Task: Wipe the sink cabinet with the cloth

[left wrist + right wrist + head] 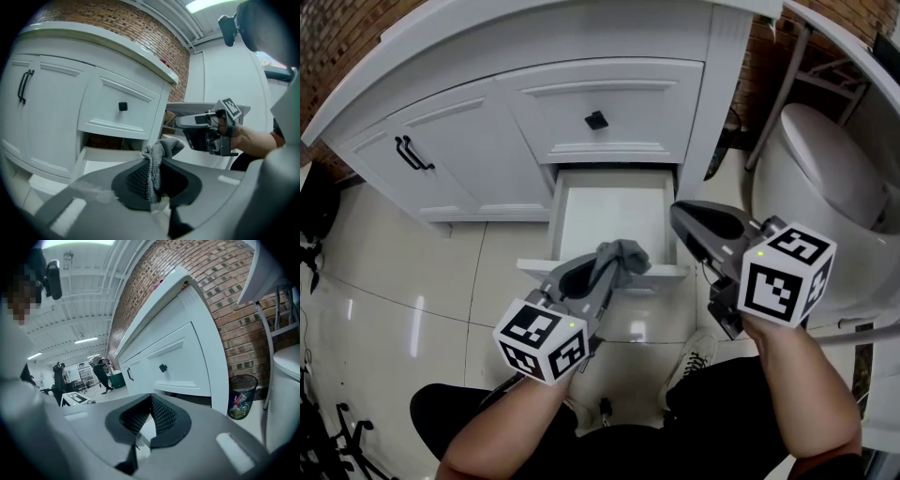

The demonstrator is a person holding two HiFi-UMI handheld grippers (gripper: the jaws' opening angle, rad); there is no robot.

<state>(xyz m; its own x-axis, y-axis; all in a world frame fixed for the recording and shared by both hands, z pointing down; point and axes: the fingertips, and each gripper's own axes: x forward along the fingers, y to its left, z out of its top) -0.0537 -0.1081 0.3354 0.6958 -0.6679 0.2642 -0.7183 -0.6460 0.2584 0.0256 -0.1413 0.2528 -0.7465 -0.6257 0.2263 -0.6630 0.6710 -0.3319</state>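
Left hand-held gripper [609, 269] pinches the grey cloth [620, 254]; right hand-held gripper [682, 216] closed, empty. Ahead: open drawer [611, 221], white sink cabinet [609, 103], tiled floor [394, 281].

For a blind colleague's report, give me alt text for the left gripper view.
The left tool is shut on a grey cloth in front of a white cabinet whose bottom drawer is pulled open. The right tool hovers at right.

Grey left tool [617, 259] and right tool [682, 217], black-and-white marker cubes [542, 339], black trousers [469, 412], white sneaker [694, 356]
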